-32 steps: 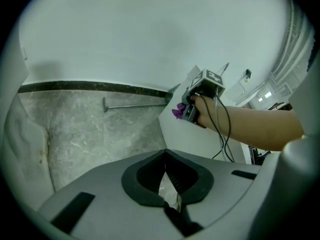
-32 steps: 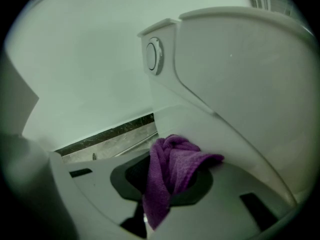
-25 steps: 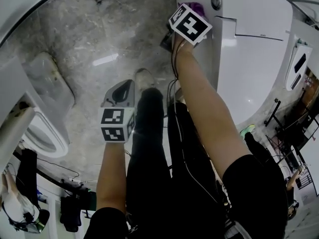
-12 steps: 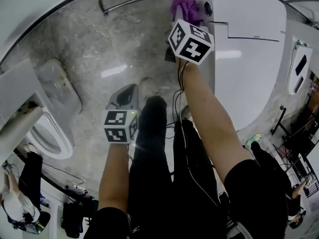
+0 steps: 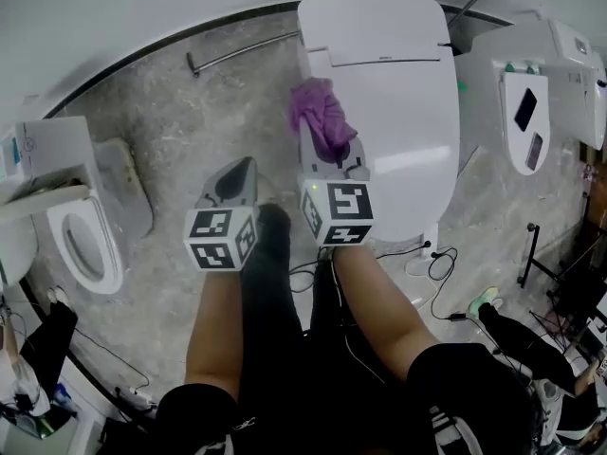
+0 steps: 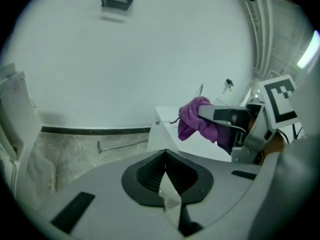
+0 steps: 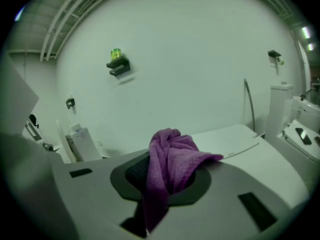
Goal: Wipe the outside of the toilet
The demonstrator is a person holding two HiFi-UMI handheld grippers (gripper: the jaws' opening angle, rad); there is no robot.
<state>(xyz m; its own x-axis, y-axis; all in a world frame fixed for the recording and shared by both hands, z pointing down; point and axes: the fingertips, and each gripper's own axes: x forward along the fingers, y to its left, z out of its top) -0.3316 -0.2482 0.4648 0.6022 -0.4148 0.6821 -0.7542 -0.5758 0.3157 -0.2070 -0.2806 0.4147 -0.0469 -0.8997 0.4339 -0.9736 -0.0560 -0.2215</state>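
far left in head view: a second toilet (image 5: 87, 245), bowl open, next to the wall. a thin metal bar (image 5: 242, 50) lies on the grey marbled floor (image 5: 161, 131) near the wall base. left gripper (image 5: 239, 176) hangs over bare floor, above the person's black-trousered legs (image 5: 275, 301). in its own view the jaws are pressed together w/ nothing btwn them, aimed at the wall/floor edge. just to its right, right gripper (image 5: 332, 152) is pinching a purple cloth (image 5: 321, 117). right gripper view shows the cloth (image 7: 172, 159) bunched btwn the jaws, one fold draping down over the gripper body. in head view the cloth sits at the left edge of the main toilet (image 5: 398, 83); can't tell if it's touching the porcelain. that toilet is white, lid shut, back to the wall, mid-right of head view. in right gripper view its lid (image 7: 235, 141) lies just beyond the cloth. left gripper view catches the right gripper & cloth in front of the toilet's corner. further right: cables (image 5: 436, 263) on the floor near the toilet's foot, then a third white toilet unit (image 5: 531, 102)
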